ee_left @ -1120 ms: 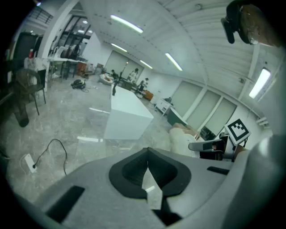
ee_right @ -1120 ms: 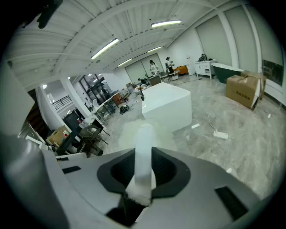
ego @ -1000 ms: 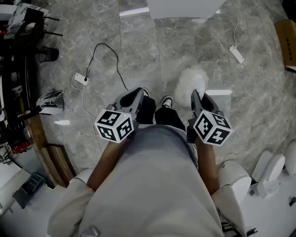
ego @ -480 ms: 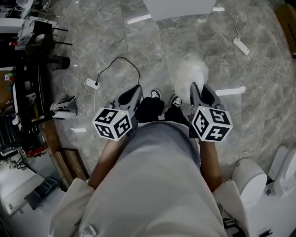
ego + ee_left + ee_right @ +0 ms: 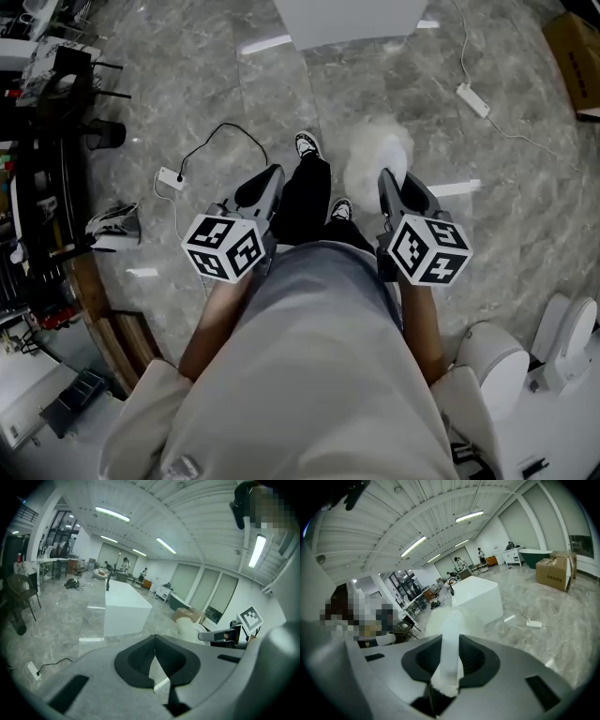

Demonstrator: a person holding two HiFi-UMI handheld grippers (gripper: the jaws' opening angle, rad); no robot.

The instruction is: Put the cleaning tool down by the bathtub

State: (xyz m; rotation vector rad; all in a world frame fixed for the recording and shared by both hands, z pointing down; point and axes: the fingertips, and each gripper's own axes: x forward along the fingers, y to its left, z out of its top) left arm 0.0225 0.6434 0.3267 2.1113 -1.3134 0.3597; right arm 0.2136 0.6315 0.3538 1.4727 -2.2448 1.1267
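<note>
1. Clamped by its white handle in the right gripper (image 5: pixel 388 180), jaws narrow around it: cleaning tool (image 5: pixel 377 150), carried clear of the floor (image 5: pixel 525 216), probably for the walk to the bathtub.
2. Pointing forward, fluffy head leading, long axis in line with the jaws, toward the white block (image 5: pixel 352 17) beyond the head.
3. To the tool's left, level with its handle: left gripper (image 5: pixel 265 183), pinched together, empty.

cleaning tool (image 5: pixel 377 150): white fluffy duster | handle (white) clamped in right hand-held gripper (image 5: pixel 451 641) | apparently above floor (image 5: pixel 525 225)
</note>
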